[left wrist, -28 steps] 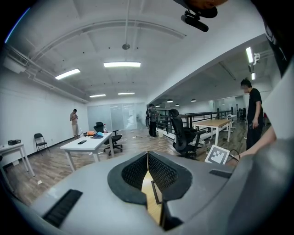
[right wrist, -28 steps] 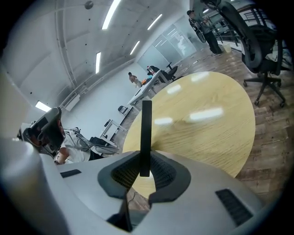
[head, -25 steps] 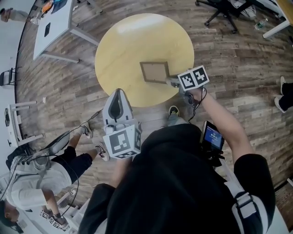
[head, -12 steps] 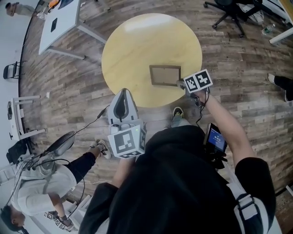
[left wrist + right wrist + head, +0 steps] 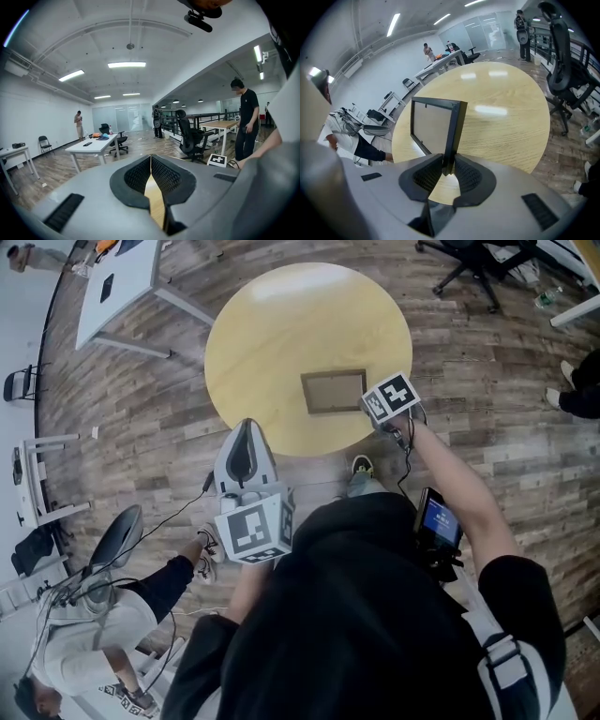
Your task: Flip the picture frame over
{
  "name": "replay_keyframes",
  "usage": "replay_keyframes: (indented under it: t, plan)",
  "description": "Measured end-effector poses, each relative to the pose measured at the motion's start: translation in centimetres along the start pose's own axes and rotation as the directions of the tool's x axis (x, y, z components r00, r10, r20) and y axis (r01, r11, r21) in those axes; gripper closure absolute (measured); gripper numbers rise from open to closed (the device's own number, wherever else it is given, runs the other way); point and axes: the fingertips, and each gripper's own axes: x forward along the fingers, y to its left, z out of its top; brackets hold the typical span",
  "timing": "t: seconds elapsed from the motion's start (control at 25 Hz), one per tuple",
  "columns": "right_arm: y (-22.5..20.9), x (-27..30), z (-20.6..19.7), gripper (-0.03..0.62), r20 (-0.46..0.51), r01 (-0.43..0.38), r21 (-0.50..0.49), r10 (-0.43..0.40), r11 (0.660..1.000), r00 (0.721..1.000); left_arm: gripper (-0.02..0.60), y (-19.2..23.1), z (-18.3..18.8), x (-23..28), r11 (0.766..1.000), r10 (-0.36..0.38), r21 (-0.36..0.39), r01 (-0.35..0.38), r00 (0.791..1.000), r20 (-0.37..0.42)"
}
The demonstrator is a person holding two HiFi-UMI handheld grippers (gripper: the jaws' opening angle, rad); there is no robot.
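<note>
A dark-rimmed picture frame (image 5: 333,392) is on the round yellow table (image 5: 281,324), near its right front edge. In the right gripper view the frame (image 5: 431,126) is seen nearly edge-on, tipped up, with its glazed face turned left. My right gripper (image 5: 368,409) is shut on the frame's near edge. That edge sits between the pads of the right gripper (image 5: 448,168), whose jaws have just been opening a little. My left gripper (image 5: 242,432) hangs off the table's front edge, away from the frame. Nothing is between the touching tips of the left gripper (image 5: 150,157).
A white desk (image 5: 112,287) stands at the far left and a black office chair (image 5: 469,263) at the far right, both on the wooden floor. Another person sits at the lower left (image 5: 84,624). A small screen (image 5: 438,521) rides on my right forearm.
The right gripper has sunk toward the table and turned, taking the frame's edge with it; the frame now shows wider and lower in the head view. The left gripper has stayed put.
</note>
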Motion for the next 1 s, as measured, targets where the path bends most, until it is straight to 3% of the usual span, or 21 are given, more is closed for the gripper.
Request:
replay_keyframes:
  t: [0.64, 1.0]
  plan:
    - [-0.2, 0.4, 1.1, 0.502, 0.017, 0.112, -0.187, -0.111, 0.976, 0.994, 0.558, 0.6, -0.6, -0.7, 1.0, 0.015, -0.015, -0.015, 1.0, -0.007]
    - [0.9, 0.2, 2.1, 0.502, 0.055, 0.165, -0.336, -0.155, 0.927, 0.986, 0.558, 1.1, -0.7, -0.6, 1.0, 0.016, -0.018, -0.016, 1.0, -0.005]
